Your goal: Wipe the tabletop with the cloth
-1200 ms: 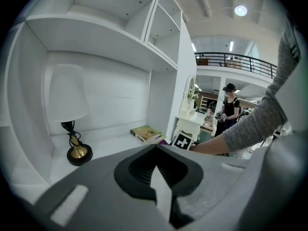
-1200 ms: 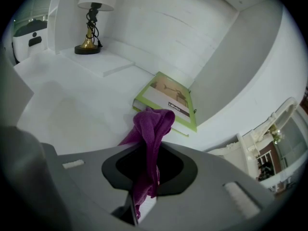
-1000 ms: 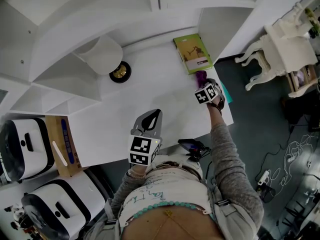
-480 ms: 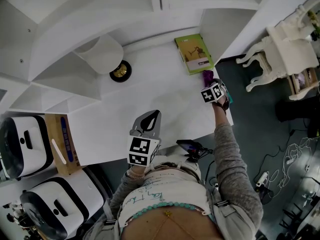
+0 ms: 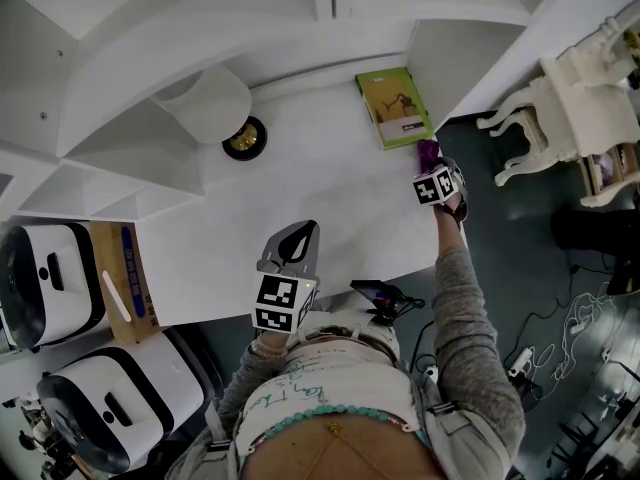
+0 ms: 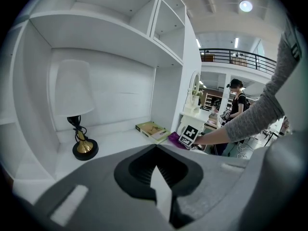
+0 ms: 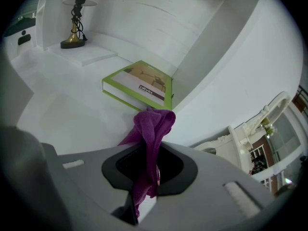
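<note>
A purple cloth (image 7: pixel 153 127) hangs bunched between the jaws of my right gripper (image 7: pixel 148 150), which is shut on it. In the head view this right gripper (image 5: pixel 432 164) sits at the white tabletop's (image 5: pixel 300 183) right edge, and the cloth (image 5: pixel 428 150) touches the surface just below the green book (image 5: pixel 395 108). My left gripper (image 5: pixel 301 233) hovers over the table's near edge, jaws together with nothing in them. The left gripper view has its own left gripper (image 6: pixel 156 150) low in the frame, and the cloth (image 6: pixel 173 138) is far ahead.
A gold-footed lamp (image 5: pixel 243 139) with a white shade stands at the back left under white shelves (image 5: pixel 150 58). Two white machines (image 5: pixel 45 298) and a wooden board (image 5: pixel 120 288) lie left of the table. A white ornate chair (image 5: pixel 560 118) and floor cables (image 5: pixel 580 318) are on the right.
My right gripper has slid the cloth rightward past the book's near end, toward the table's right edge. The left gripper has stayed where it was.
</note>
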Available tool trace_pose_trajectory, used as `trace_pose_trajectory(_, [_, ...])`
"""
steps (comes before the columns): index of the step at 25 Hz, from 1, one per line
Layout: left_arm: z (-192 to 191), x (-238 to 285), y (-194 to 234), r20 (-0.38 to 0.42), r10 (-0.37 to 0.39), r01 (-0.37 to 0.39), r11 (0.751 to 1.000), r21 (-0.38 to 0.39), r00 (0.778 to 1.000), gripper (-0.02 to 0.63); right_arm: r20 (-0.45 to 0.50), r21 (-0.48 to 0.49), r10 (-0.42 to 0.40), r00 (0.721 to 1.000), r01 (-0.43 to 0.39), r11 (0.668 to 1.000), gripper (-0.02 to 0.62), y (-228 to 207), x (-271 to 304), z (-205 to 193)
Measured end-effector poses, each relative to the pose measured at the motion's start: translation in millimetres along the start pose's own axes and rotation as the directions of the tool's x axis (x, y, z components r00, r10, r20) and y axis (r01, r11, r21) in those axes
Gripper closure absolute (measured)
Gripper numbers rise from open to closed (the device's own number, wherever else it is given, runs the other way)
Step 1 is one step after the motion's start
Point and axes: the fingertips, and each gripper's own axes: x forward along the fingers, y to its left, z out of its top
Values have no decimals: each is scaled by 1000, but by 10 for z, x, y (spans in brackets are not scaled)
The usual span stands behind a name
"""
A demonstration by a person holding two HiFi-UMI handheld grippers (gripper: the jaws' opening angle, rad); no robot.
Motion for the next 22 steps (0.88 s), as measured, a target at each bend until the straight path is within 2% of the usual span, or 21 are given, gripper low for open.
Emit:
trace_pose_trajectory(10, [-61,-83,35,-6,13,-13,1000,-5,1000,604,1,63,-5,1000,5,998,517,-122,15,-80])
trace_pose_trajectory(16, [-106,-138,37,-10,13,-13,1000,-3,1000,604,-13,3,-3,1000,3,1000,517,-158,-25,-196])
trace_pose_trajectory(22, [-90,-150,-3,-2,3,-3,1000,2,1000,604,-10,30,-9,1000,9,1000,520,-163,-78,-319])
